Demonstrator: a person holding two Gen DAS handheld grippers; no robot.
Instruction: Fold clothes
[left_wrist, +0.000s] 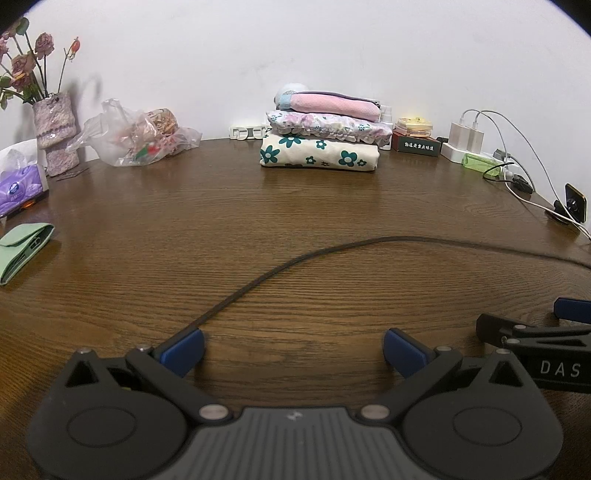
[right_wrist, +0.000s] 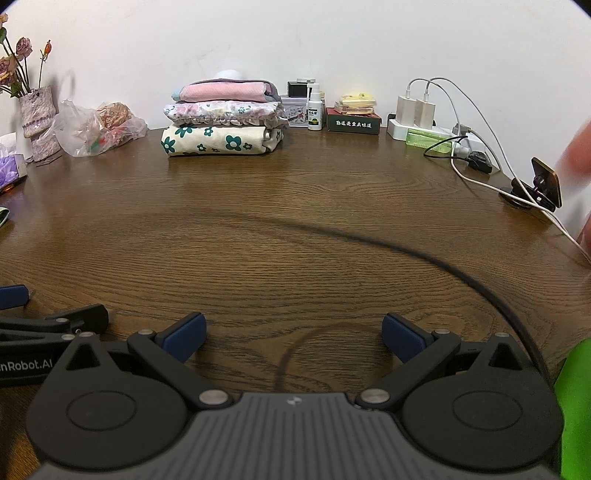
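Left gripper (left_wrist: 293, 352), nearest the left wrist camera, low over the bare brown table (left_wrist: 295, 221), jaws spread wide, blue pads (left_wrist: 183, 350) holding nothing. Right gripper (right_wrist: 293, 338), likewise low over the table, jaws spread and empty; the two grippers lie side by side, each showing at the edge of the other's view. A black cable (left_wrist: 288, 264) runs from the left gripper across the tabletop toward the right edge. Folded clothes (left_wrist: 319, 140) stand in a stack of three at the far side of the table against the white wall (left_wrist: 295, 44), well apart from both grippers: a cream piece with teal flowers at the bottom, a floral ruffled piece in the middle, a pink piece on top. Left of the stack, a plastic bag (left_wrist: 133, 136) and a vase (left_wrist: 55, 125) of dried roses; a tissue pack (left_wrist: 20, 186) and a green pouch (left_wrist: 22, 249) near the left edge. Right of the stack, a dark box (left_wrist: 415, 146), a power strip (left_wrist: 465, 146) with chargers and white cords. A blurred hand (right_wrist: 580, 147) shows at the right edge of the right wrist view.
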